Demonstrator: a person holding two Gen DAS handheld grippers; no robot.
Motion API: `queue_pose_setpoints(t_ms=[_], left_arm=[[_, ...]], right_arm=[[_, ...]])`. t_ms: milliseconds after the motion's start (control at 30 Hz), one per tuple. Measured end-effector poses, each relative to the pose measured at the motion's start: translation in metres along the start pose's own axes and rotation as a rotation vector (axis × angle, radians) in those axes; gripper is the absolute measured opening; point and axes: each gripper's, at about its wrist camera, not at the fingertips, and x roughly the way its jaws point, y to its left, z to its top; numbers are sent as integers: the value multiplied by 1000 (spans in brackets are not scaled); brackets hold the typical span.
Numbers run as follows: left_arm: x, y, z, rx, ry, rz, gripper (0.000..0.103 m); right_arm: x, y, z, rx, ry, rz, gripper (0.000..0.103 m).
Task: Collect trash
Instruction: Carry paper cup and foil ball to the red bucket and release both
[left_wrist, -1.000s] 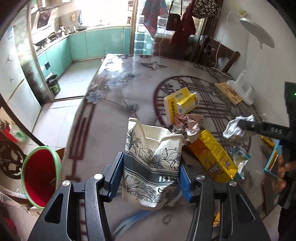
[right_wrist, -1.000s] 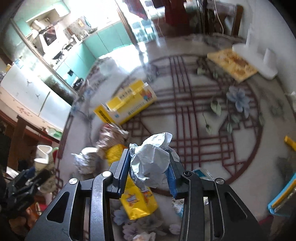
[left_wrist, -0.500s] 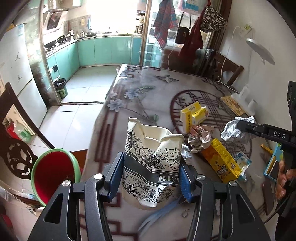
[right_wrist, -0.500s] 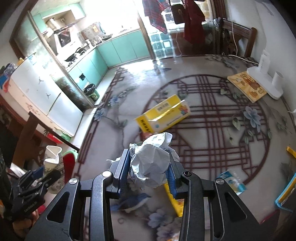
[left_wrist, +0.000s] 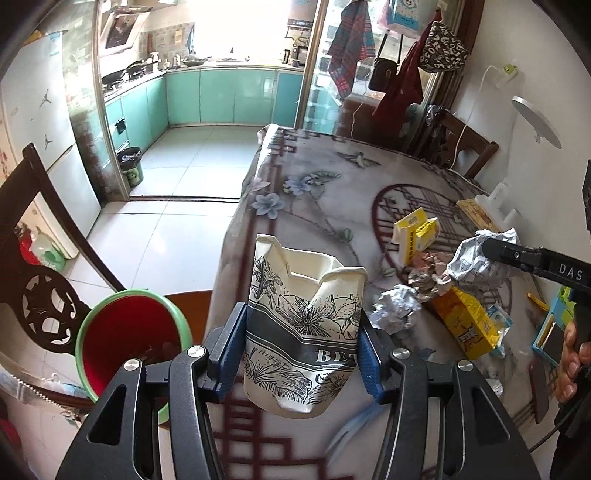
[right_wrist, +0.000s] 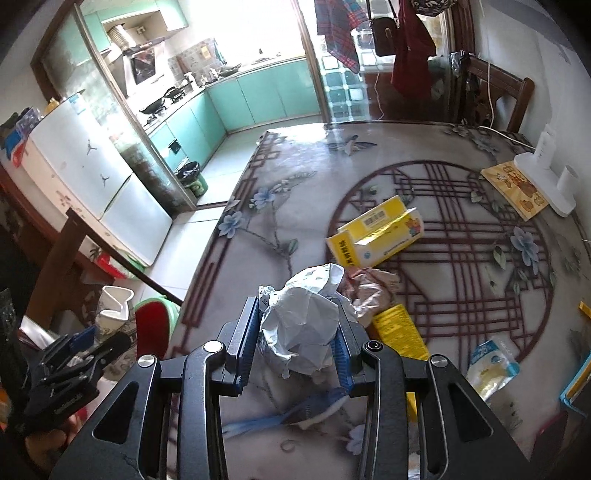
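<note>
My left gripper (left_wrist: 301, 354) is shut on a crushed paper cup (left_wrist: 301, 332) printed with black flowers, held above the near left edge of the table (left_wrist: 314, 206). A red bin with a green rim (left_wrist: 125, 343) stands on the floor just left of it. My right gripper (right_wrist: 297, 343) is shut on a crumpled white paper ball (right_wrist: 301, 325) over the table; in the left wrist view that paper ball (left_wrist: 476, 254) hangs at the right. Loose trash on the cloth: an open yellow carton (right_wrist: 380, 236), a yellow box (left_wrist: 467, 325), a foil wad (left_wrist: 395, 310), crumpled pinkish paper (right_wrist: 369, 291).
A dark carved chair (left_wrist: 40, 288) stands by the bin. A plastic packet (right_wrist: 491, 363), a picture book (right_wrist: 515, 188) and a white lamp base (right_wrist: 546, 177) lie at the table's right side. The kitchen doorway and tiled floor (left_wrist: 177, 206) open beyond the table's left edge.
Both grippers have drawn back toward the table's near left edge, still holding the cup and the paper ball. The red bin has come closer in the left wrist view.
</note>
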Motion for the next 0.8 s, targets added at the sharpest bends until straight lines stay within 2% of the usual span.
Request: queue_pose_setpoints(t_ms=[300, 800], left_arm=[[-3, 46, 2, -48, -13, 24, 53], [-1, 91, 6, -71, -21, 10, 53]], right_arm=[[10, 36, 0, -23, 3, 12, 35], [18, 92, -4, -68, 17, 26, 35]])
